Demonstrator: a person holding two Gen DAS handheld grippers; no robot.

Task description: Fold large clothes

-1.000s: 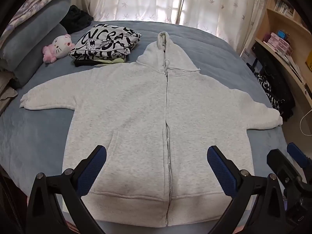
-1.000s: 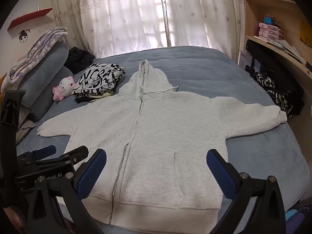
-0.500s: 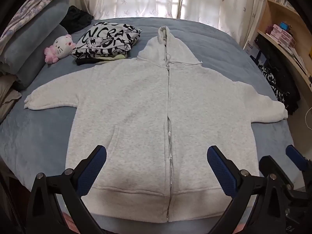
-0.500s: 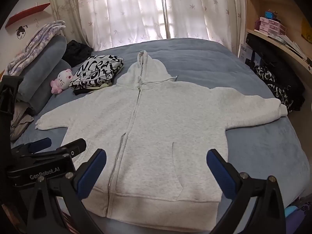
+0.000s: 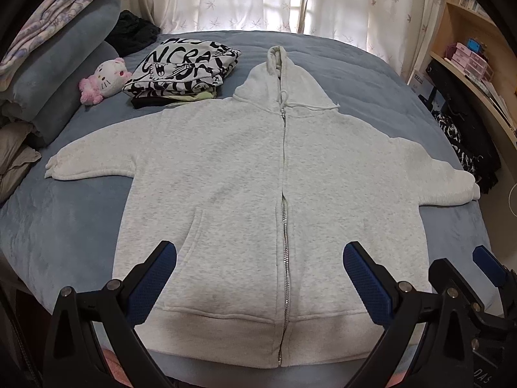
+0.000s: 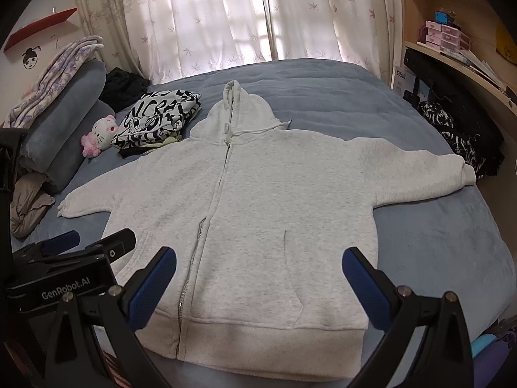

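A pale grey fleece zip-up hoodie lies flat and face up on the blue-covered bed, zipped shut, both sleeves stretched out sideways, hood pointing toward the curtained window. My left gripper hangs over the hem with its blue-padded jaws spread wide, holding nothing. My right gripper is likewise spread and empty above the hem. Beside the hood sits a folded black-and-white printed garment, next to a small pink-and-white plush cat.
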